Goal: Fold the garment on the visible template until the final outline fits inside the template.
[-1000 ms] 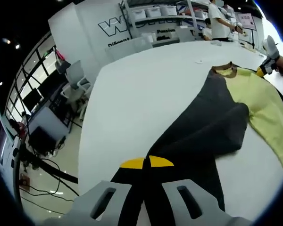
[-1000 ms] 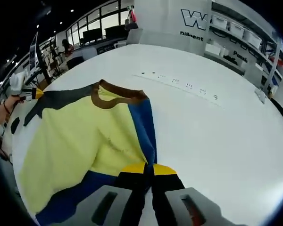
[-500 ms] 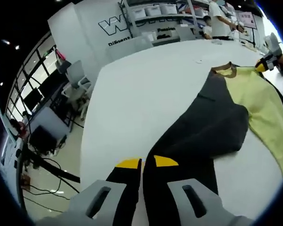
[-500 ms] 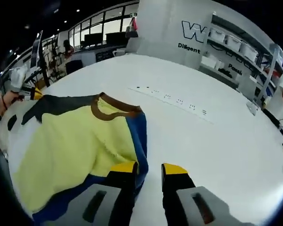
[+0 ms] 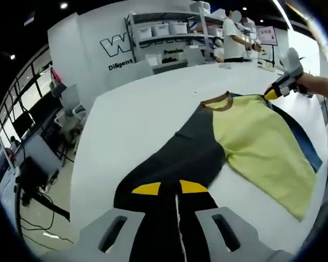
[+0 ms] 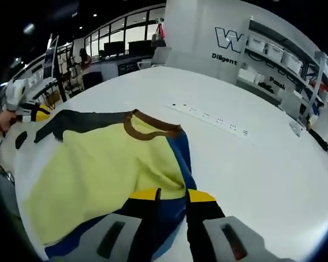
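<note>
Your garment lies nearly flat on the bench; folding has barely begun. Left gripper clenches the dark sleeve; right gripper straddles the blue sleeve, jaws parted.

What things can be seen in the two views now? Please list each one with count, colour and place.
garment: one, yellow body, dark grey sleeve, blue sleeve, brown collar, spread on the table.
table: one, white, under the garment.
power strip: one, white, on the table beyond the collar.
shelves: one rack, with white bins, by the far wall.
left gripper: one, yellow-tipped, jaws nearly together over the grey sleeve.
right gripper: one, yellow-tipped, jaws slightly apart at the blue sleeve.
</note>
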`<state>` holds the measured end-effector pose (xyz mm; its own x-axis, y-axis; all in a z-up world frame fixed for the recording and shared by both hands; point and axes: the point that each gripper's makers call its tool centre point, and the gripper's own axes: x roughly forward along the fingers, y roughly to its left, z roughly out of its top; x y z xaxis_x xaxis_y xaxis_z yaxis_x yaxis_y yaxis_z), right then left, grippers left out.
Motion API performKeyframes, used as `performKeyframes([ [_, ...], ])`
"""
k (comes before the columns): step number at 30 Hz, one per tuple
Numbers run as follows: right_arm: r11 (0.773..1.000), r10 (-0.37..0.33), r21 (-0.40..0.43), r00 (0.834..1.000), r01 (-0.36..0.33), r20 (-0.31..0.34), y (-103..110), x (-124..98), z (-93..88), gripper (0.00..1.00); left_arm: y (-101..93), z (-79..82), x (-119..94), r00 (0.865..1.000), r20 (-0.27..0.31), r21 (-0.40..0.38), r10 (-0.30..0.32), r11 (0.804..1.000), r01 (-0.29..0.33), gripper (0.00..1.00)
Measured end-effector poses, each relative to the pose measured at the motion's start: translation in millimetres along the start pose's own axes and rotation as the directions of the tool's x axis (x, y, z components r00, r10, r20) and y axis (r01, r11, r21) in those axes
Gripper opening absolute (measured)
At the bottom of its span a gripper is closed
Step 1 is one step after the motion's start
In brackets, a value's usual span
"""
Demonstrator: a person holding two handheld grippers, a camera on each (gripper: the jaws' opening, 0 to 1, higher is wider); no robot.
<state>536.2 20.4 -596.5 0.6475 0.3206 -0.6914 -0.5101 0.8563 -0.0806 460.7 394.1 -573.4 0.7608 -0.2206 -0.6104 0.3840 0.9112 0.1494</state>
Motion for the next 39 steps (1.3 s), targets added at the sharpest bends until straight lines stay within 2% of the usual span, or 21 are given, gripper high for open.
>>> performKeyframes([
  [2,1.0,-0.001,0.005,1.0,0.001,0.002,1.4,-1.2,-0.6,0.12,-10.7,-0.4,-3.6,1.0,0.004,0.007,-0.022,1.0,0.022,0.11],
  [6,1.0,0.006,0.002,1.0,-0.006,0.006,6.7,-2.6,-1.5,0.12,-43.8,-0.5,-9.3,0.99,0.018,0.037,-0.14,0.99,0.14,0.15],
  [14,1.0,0.023,-0.009,1.0,-0.023,0.003,13.2,-0.3,-3.4,0.13,-76.6,-3.6,-16.3,0.971,0.018,0.075,-0.239,0.969,0.237,0.17],
  [15,0.999,0.028,-0.022,1.0,-0.028,-0.005,15.7,4.8,-4.9,0.13,-113.1,-8.1,-25.8,0.943,0.009,0.146,-0.334,0.933,0.329,0.17],
  [16,0.999,0.03,-0.025,1.0,-0.03,-0.007,16.4,6.1,-5.2,0.13,-122.6,-9.7,-28.6,0.931,0.005,0.166,-0.364,0.919,0.358,0.17],
  [19,0.999,0.031,-0.03,0.999,-0.031,-0.01,16.8,6.9,-5.7,0.13,-127.9,-11.0,-30.4,0.926,0.001,0.174,-0.378,0.912,0.372,0.18],
  [20,0.998,0.032,-0.046,0.999,-0.033,-0.018,17.2,9.0,-7.7,0.12,-147.7,-16.8,-36.1,0.903,-0.01,0.201,-0.43,0.883,0.423,0.19],
  [21,0.998,0.032,-0.047,0.999,-0.033,-0.021,17.5,10.0,-8.8,0.12,-155.1,-19.8,-38.2,0.89,-0.019,0.213,-0.455,0.868,0.448,0.19],
  [22,0.998,0.033,-0.047,0.999,-0.034,-0.021,17.7,10.2,-9.2,0.12,-157.3,-20.8,-38.8,0.887,-0.022,0.217,-0.462,0.863,0.455,0.19],
  [23,0.998,0.032,-0.051,0.999,-0.034,-0.027,18.0,11.7,-11.1,0.12,-165.1,-25.4,-40.9,0.874,-0.038,0.23,-0.484,0.847,0.479,0.19],
  [26,0.998,0.032,-0.049,0.999,-0.034,-0.032,18.4,12.1,-12.8,0.11,-175.3,-32.3,-44.7,0.856,-0.07,0.281,-0.512,0.813,0.509,0.21],
  [31,0.998,0.032,-0.05,0.999,-0.033,-0.036,18.0,14.7,-13.7,0.1,-191.9,-42.6,-51.2,0.826,-0.111,0.312,-0.553,0.769,0.558,0.22],
  [33,0.998,0.031,-0.05,0.999,-0.033,-0.038,18.4,15.4,-14.2,0.1,-199.9,-47.0,-54.8,0.808,-0.128,0.327,-0.575,0.745,0.581,0.23],
  [34,0.998,0.031,-0.05,0.999,-0.033,-0.039,18.5,15.6,-14.4,0.1,-201.3,-47.8,-55.4,0.805,-0.131,0.33,-0.578,0.74,0.586,0.24],
  [35,0.998,0.03,-0.052,0.999,-0.033,-0.043,18.8,16.3,-15.5,0.09,-205.6,-51.9,-56.6,0.793,-0.146,0.336,-0.591,0.725,0.602,0.24],
  [36,0.998,0.03,-0.052,0.999,-0.033,-0.044,18.9,16.4,-15.8,0.09,-206.5,-52.9,-56.9,0.79,-0.15,0.337,-0.594,0.721,0.606,0.25],
  [37,0.998,0.031,-0.052,0.998,-0.033,-0.046,19.4,16.5,-16.5,0.09,-210.0,-58.5,-58.3,0.778,-0.178,0.344,-0.602,0.703,0.623,0.25],
  [39,0.998,0.03,-0.051,0.998,-0.033,-0.047,19.1,16.6,-17.5,0.09,-213.5,-62.0,-60.2,0.768,-0.192,0.354,-0.611,0.687,0.635,0.26],
])
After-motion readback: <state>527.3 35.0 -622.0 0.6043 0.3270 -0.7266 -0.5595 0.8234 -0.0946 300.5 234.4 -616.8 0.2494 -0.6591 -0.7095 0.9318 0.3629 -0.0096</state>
